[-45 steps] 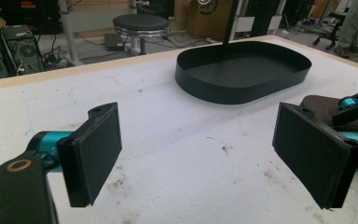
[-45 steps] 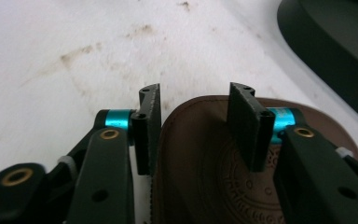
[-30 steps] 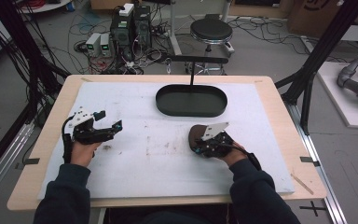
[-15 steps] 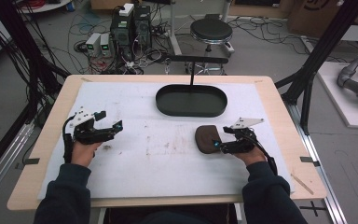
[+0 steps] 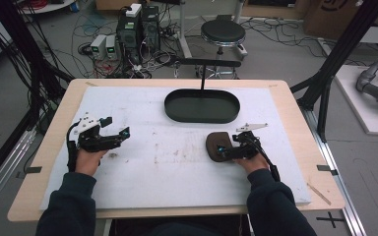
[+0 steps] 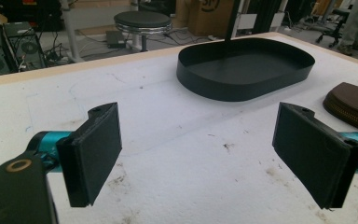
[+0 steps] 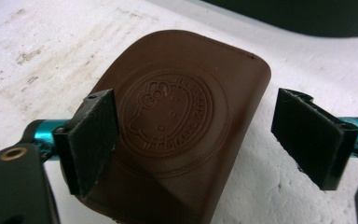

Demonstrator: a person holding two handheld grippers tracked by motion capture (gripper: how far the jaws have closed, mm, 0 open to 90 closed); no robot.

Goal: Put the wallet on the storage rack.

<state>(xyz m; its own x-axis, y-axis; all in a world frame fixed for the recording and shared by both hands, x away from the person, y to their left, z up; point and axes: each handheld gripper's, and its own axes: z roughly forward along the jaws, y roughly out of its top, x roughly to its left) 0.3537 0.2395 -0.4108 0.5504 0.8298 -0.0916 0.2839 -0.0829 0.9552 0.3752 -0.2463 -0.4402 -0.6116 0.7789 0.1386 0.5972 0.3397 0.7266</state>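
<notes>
Brown pouch: the brown pouch (image 5: 218, 146) lies flat on the white mat (image 5: 177, 172) of the counter (image 5: 295, 113), on your right side, just in front of the black tray (image 5: 202, 105) and apart from it

Right tongs: your right tongs (image 5: 225, 150) have just been opening and now stand wide; in the right gripper view the pouch (image 7: 177, 135) lies under and between the two pads, one pad (image 7: 91, 140) over its edge, and they do not squeeze it

Left tongs: your left tongs (image 5: 120, 135) are open with nothing between them, and rest on the left side of the mat, well apart from the pouch

Step now: it looks like you have set the pouch down and are letting go

How to do it well: keep the pads wide while you pull your hand straight back, so no pad drags the soft pouch along

Watch out: the pad on the left in the right gripper view sits very close to the pouch edge, so lift a little first, then back away

If you want it in the tray: grab across the narrow way and squeeze in the middle, as a soft pouch will sag if you pinch a corner

Left hand: keep it still and out of the way; it has no job here, I think
</notes>
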